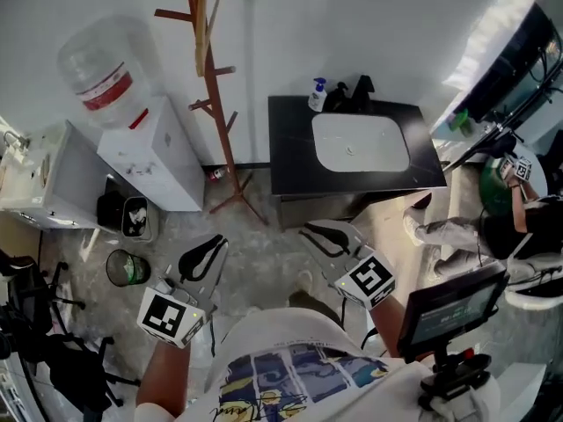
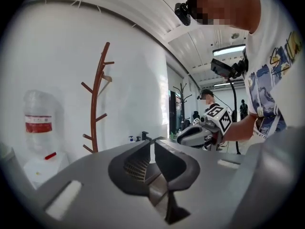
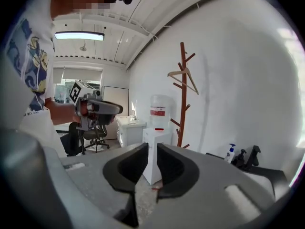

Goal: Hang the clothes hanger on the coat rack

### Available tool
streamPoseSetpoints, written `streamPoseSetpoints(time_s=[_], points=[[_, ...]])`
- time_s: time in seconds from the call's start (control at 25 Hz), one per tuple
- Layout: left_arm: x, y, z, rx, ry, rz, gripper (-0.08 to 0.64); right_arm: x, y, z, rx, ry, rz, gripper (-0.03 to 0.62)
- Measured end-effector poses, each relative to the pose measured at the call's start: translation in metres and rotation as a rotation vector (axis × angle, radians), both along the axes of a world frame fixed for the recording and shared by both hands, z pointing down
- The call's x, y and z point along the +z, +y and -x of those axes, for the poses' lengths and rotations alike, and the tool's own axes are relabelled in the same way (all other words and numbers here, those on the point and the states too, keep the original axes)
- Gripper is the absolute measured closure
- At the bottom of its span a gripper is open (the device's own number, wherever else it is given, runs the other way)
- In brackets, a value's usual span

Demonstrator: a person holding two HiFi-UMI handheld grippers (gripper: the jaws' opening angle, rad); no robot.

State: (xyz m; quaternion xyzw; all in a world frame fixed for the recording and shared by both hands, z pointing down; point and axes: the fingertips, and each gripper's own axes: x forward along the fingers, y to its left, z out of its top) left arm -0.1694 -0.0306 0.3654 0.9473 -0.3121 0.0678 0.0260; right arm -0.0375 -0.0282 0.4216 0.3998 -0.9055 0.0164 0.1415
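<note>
A wooden clothes hanger point(image 1: 201, 18) hangs on an upper peg of the reddish-brown coat rack point(image 1: 222, 112), which stands against the white wall. The hanger point(image 3: 184, 77) also shows in the right gripper view, and small in the left gripper view point(image 2: 106, 78). Both grippers are low and well short of the rack, and both are empty. My left gripper point(image 1: 215, 241) has its jaws drawn together to a thin slit point(image 2: 153, 141). My right gripper point(image 1: 313, 230) holds its jaws a little apart point(image 3: 152, 146), and only floor shows through the gap.
A white water dispenser point(image 1: 151, 152) with its bottle stands left of the rack. A black sink cabinet point(image 1: 290, 161) stands to its right. A small bin point(image 1: 127, 267) and an office chair point(image 1: 35, 323) are at the left. Another person point(image 1: 493, 222) sits at the right.
</note>
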Motion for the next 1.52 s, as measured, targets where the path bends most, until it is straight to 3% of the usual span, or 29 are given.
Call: streamPoseSetpoints(time_s=[0.36, 0.72, 1.52], points=[[0.025, 0.053, 0.012, 0.142, 0.006, 0.050, 0.557, -0.011, 0.049, 0.044, 0.005, 0.005, -0.024, 0.575], [0.042, 0.089, 0.013, 0.199, -0.004, 0.074, 0.557, -0.014, 0.084, 0.071, -0.029, 0.033, -0.045, 0.591], [0.059, 0.104, 0.050, 0.158, 0.000, 0.062, 0.557, -0.005, 0.095, 0.116, -0.097, 0.091, -0.029, 0.591]])
